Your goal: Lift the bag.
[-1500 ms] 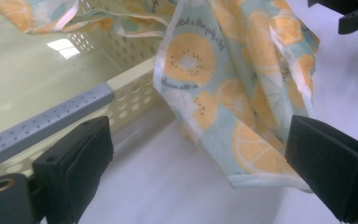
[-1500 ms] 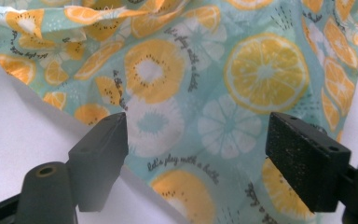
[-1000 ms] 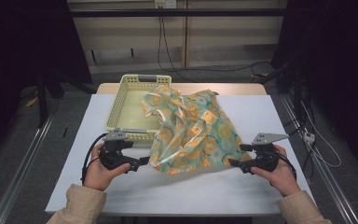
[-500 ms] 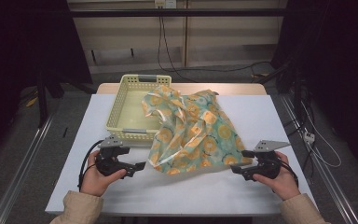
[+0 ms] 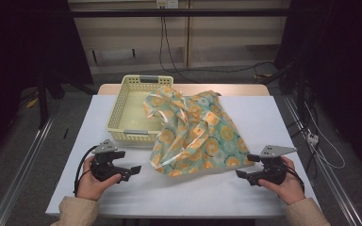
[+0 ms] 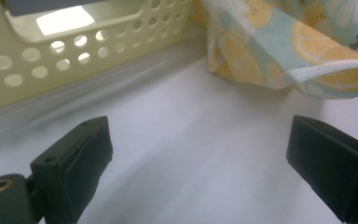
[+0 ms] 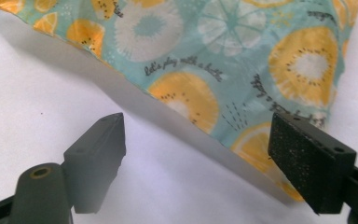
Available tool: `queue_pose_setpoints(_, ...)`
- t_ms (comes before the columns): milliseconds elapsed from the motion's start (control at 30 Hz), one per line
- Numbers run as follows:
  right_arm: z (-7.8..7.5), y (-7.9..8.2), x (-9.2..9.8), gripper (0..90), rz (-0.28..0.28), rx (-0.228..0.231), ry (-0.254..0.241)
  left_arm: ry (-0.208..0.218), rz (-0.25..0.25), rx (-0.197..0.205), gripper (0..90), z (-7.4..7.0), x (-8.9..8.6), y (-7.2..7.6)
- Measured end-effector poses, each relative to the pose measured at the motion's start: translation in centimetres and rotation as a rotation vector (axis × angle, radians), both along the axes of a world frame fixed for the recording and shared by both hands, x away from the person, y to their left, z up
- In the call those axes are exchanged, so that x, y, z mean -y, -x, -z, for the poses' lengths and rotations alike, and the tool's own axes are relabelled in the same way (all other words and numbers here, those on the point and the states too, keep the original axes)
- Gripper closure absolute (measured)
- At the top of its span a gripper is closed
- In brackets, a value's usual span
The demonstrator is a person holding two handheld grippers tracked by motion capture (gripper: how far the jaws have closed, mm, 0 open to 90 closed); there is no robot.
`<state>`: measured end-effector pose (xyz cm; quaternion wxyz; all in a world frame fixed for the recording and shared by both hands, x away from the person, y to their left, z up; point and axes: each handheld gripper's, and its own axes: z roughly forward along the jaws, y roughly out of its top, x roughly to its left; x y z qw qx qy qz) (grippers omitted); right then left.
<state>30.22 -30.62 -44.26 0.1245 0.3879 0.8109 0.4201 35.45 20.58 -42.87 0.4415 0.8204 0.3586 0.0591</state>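
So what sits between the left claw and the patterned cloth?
Nothing: bare white table separates the open left claw from the teal, citrus-printed cloth, seen in the left gripper view.

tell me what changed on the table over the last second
Both hands drew back toward the person: the left gripper and the right gripper slid away from the teal citrus-print cloth, jaws open and empty. The cloth stayed draped over the pale yellow perforated plastic basket, and neither shifted.
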Motion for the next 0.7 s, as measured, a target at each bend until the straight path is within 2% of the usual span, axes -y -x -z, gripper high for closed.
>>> queue_pose_setpoints(233,0.1,0.6,0.7,19.4,0.024,0.012,-0.014,-0.007,0.000,-0.004,6.4,0.4,-0.6,0.3)
queue_pose_setpoints(433,0.5,0.9,1.0,19.4,0.031,0.005,-0.011,-0.009,-0.011,0.001,6.4,0.7,-1.1,0.6)
queue_pose_setpoints(700,0.5,1.2,1.3,19.4,0.045,0.009,-0.005,-0.011,-0.022,-0.012,6.4,1.1,-1.7,0.8)
